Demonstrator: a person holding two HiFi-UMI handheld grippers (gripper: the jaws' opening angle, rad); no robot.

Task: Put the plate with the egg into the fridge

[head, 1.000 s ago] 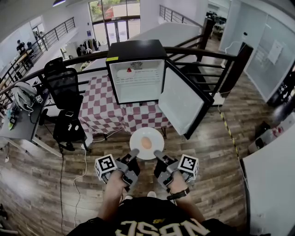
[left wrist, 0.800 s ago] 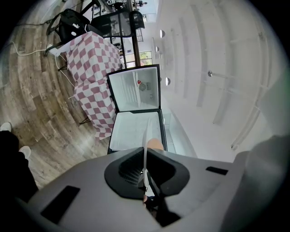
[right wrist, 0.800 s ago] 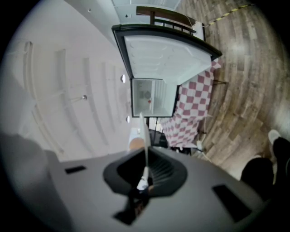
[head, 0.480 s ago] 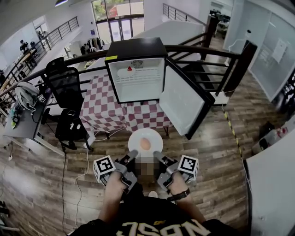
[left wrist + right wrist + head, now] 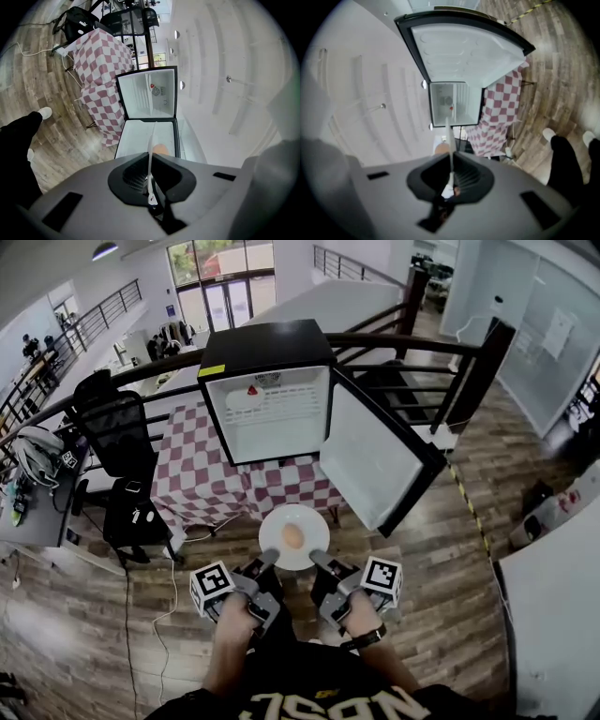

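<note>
A white plate (image 5: 277,523) with a brown egg (image 5: 293,536) on it is held level in front of me, above the wooden floor. My left gripper (image 5: 270,557) is shut on the plate's near left rim and my right gripper (image 5: 316,557) on its near right rim. In the left gripper view the plate (image 5: 150,150) shows edge-on between the jaws, with the egg (image 5: 161,149) beyond. The right gripper view shows the same plate edge (image 5: 449,138) and egg (image 5: 442,148). The small black fridge (image 5: 267,399) stands ahead on a table, its door (image 5: 375,460) swung open to the right.
The fridge rests on a table with a red-and-white checked cloth (image 5: 206,486). A black office chair (image 5: 117,418) and a black bag (image 5: 131,519) stand to the left, beside a desk (image 5: 33,502). A dark railing (image 5: 422,348) runs behind the fridge. A white counter (image 5: 553,615) is at the right.
The fridge and table have drawn a little nearer and shifted left in the head view. Both grippers keep their hold on the plate, and the egg has not moved on it.
</note>
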